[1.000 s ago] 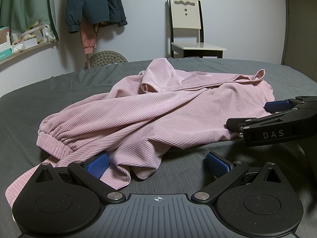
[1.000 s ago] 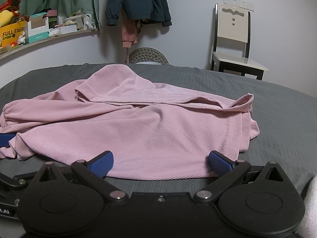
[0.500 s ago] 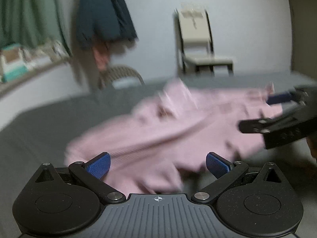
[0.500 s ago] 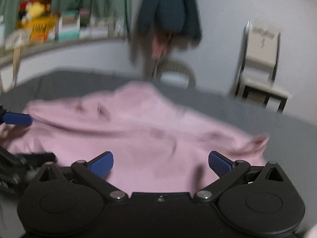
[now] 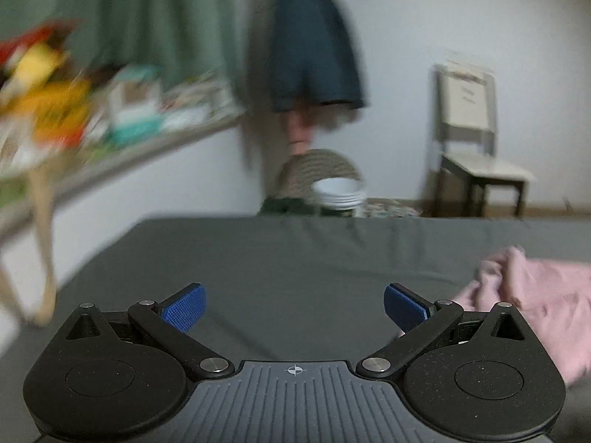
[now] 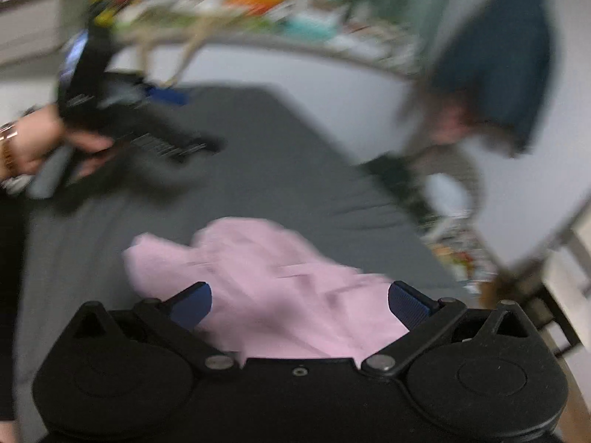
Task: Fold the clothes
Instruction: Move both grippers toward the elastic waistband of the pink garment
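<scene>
One pink garment (image 6: 273, 288) lies on one grey bed (image 5: 295, 258); it shows at the lower right of the left wrist view and at the lower centre of the right wrist view. There are two claws: the left claw (image 5: 293, 306), fingers apart, at the bottom of its own view, and the right claw (image 6: 299, 301), likewise spread, at the bottom of its view. One hand (image 6: 44, 147) at the left edge of the right wrist view holds the left claw. One chair (image 5: 476, 147) stands at the right. One dark jacket (image 5: 314, 48) hangs at upper centre, and one green curtain (image 5: 155, 18) at the upper left. One shelf (image 5: 122, 158) carries blurred boxes, too smeared to count. One stack of white bowls (image 5: 338, 193) sits behind the bed; how many bowls is unclear.
</scene>
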`<action>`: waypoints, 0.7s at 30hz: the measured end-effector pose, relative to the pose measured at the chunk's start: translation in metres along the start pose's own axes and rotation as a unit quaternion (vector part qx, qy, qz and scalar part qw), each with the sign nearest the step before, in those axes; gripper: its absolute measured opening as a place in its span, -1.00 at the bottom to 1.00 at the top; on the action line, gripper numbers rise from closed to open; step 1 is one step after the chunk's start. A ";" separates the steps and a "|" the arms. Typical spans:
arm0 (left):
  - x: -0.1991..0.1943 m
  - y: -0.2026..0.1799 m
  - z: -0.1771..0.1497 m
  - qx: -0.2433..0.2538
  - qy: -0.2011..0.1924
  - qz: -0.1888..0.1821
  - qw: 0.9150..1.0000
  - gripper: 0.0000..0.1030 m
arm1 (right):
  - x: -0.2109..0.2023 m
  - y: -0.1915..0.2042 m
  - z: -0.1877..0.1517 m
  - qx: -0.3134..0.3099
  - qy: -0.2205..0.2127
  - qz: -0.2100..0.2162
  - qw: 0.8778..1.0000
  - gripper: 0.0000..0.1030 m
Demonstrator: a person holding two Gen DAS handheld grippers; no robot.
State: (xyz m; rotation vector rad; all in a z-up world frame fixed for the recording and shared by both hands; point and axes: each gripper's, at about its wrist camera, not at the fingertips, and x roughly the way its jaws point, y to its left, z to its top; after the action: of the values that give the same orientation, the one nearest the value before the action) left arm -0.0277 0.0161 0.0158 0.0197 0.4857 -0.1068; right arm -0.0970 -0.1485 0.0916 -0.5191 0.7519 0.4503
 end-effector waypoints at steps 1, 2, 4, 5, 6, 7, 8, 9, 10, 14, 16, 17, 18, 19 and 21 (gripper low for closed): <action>0.005 0.007 -0.003 -0.027 0.010 -0.006 1.000 1.00 | 0.010 0.008 0.010 -0.009 0.000 0.013 1.000 0.87; 0.009 0.013 -0.005 -0.048 0.015 -0.012 0.999 1.00 | 0.022 0.016 0.018 -0.018 -0.002 0.020 1.000 0.68; 0.013 0.020 -0.006 -0.067 0.010 -0.003 0.998 1.00 | 0.052 0.033 0.030 -0.031 -0.014 0.014 0.999 0.30; 0.015 0.022 -0.007 -0.069 0.007 0.008 0.998 1.00 | 0.066 0.042 0.033 -0.038 -0.018 0.010 0.999 0.23; 0.016 0.024 -0.008 -0.069 0.004 0.019 0.997 1.00 | 0.078 0.052 0.033 -0.046 -0.021 0.006 0.999 0.23; 0.017 0.025 -0.009 -0.070 0.002 0.028 0.997 1.00 | 0.089 0.062 0.032 -0.056 -0.022 0.004 0.998 0.22; 0.018 0.027 -0.011 -0.073 0.002 0.034 0.997 1.00 | 0.097 0.072 0.032 -0.070 -0.021 0.006 0.997 0.19; 0.019 0.029 -0.012 -0.078 0.004 0.036 0.996 1.00 | 0.102 0.077 0.031 -0.074 -0.022 0.003 0.997 0.14; 0.020 0.030 -0.012 -0.085 0.007 0.035 0.996 1.00 | 0.103 0.074 0.030 -0.065 -0.023 -0.005 0.998 0.10; 0.022 0.037 -0.014 -0.115 0.010 0.024 0.993 1.00 | 0.108 0.061 0.028 -0.029 -0.031 -0.039 0.998 -0.11; 0.026 0.036 -0.016 -0.119 0.013 0.014 0.993 1.00 | 0.110 0.054 0.027 -0.012 -0.035 -0.056 0.998 -0.32; 0.027 0.034 -0.016 -0.115 0.014 0.012 0.993 1.00 | 0.111 0.051 0.026 -0.003 -0.037 -0.065 0.997 -0.59; 0.028 0.032 -0.015 -0.109 0.015 0.010 0.994 1.00 | 0.112 0.047 0.025 0.006 -0.038 -0.073 0.997 -0.59; 0.028 0.030 -0.015 -0.103 0.016 0.007 0.995 1.00 | 0.113 0.044 0.025 0.015 -0.040 -0.082 0.996 -0.59; 0.029 0.028 -0.015 -0.098 0.019 0.002 0.995 1.00 | 0.116 0.038 0.024 0.033 -0.044 -0.099 0.994 -0.59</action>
State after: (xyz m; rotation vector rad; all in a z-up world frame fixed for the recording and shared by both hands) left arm -0.0068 0.0414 -0.0113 -0.1695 0.5327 -0.0553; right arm -0.0305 -0.0824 0.0106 -0.5028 0.6218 0.2611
